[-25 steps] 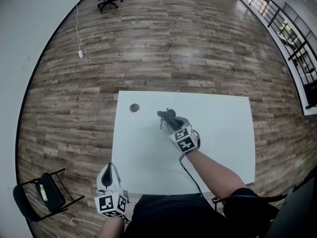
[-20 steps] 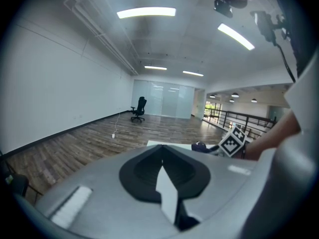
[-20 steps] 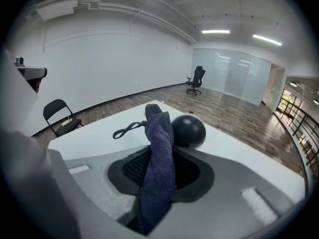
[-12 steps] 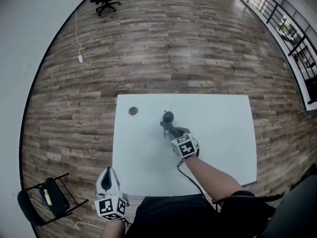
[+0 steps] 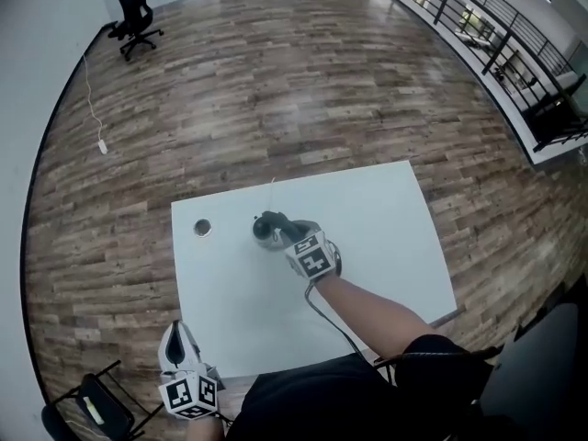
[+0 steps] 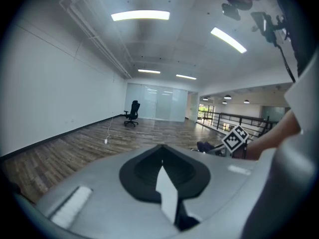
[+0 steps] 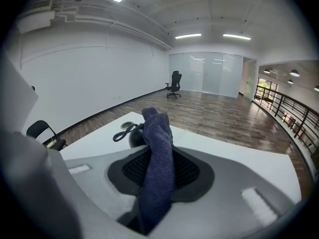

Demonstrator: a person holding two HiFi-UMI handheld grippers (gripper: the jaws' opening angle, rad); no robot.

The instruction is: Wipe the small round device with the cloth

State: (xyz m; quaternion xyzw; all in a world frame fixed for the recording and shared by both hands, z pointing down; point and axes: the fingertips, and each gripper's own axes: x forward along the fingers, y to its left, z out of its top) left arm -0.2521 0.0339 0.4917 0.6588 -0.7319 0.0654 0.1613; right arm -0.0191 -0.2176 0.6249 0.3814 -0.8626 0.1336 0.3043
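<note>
Right gripper [image 5: 287,237] clamped on dark blue cloth [image 7: 157,168], small round device [image 7: 133,137] just beyond it, left of centre on white surface [image 5: 386,237], left gripper [image 5: 177,336] closed at lower left, wood-plank floor [image 5: 276,81], office chair [image 5: 134,4] upper left

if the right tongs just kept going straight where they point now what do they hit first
Most likely the small round device, sitting on the white table just past the cloth clamped in the right tongs. The cloth's tip would reach it first; whether it already touches is unclear.
</note>
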